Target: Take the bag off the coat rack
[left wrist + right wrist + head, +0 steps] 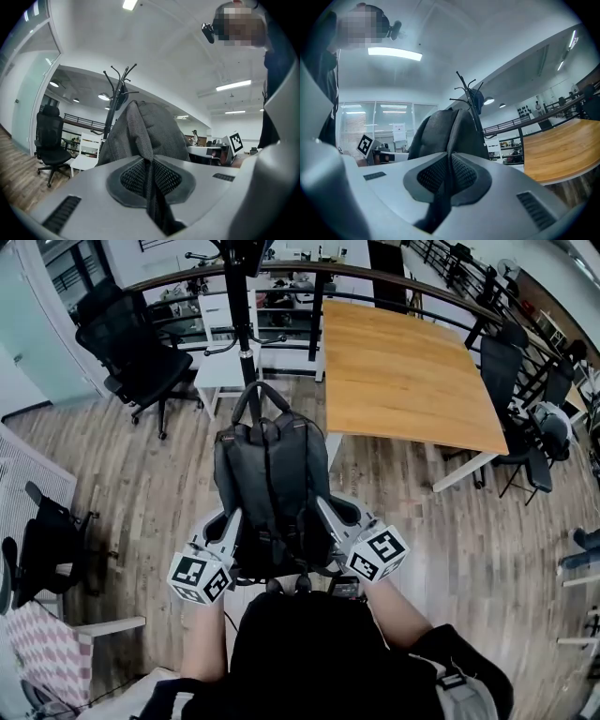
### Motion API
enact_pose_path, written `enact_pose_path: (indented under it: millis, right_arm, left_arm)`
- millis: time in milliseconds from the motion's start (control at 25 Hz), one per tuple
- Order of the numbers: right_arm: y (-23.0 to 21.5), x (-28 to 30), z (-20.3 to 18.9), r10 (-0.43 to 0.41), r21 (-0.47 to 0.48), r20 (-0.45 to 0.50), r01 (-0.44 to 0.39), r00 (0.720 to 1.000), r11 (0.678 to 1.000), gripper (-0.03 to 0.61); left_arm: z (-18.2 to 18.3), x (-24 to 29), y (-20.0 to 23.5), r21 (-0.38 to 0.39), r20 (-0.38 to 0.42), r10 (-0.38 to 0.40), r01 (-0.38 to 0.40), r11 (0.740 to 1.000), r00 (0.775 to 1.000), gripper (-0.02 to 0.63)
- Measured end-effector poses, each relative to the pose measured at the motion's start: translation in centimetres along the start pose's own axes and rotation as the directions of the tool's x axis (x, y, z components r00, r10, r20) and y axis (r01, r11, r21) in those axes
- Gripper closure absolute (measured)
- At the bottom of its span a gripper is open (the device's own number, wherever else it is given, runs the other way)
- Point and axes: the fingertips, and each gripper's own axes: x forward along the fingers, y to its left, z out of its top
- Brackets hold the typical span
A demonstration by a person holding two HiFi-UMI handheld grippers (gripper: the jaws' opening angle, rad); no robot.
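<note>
The left gripper [232, 529] and right gripper [325, 514] each clench the black backpack [272, 474] between them; the coat rack [246, 324] stands beyond.

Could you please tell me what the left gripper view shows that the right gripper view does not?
Only the left gripper view: a black office chair. Only the right gripper view: the wooden table. Both: the backpack, pinched by the left tongs in one and the right tongs in the other, with the coat rack behind it.

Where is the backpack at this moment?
In the head view the backpack is at the centre, held by the left gripper and the right gripper, in front of the coat rack.
</note>
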Motion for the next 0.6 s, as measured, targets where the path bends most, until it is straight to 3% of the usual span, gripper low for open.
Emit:
enact_pose_path:
  millis: [240,600]
  right_arm:
    - [0.7,-0.5,0.8,0.009,-0.001,0.011,-0.009,1.000,1.000,0.537]
    - [1.4,-0.8,3.0,0.053,-0.077,0.057,-0.049,0.997,0.996,0.537]
  left_arm:
    - [0.8,-0.7,-0.3,0.011,0.005,0.005,-0.005,1.000,1.000,0.575]
    - [2.9,-0.8,-0.9,0.033,0.044,-0.020,0.019,0.999,0.999,0.575]
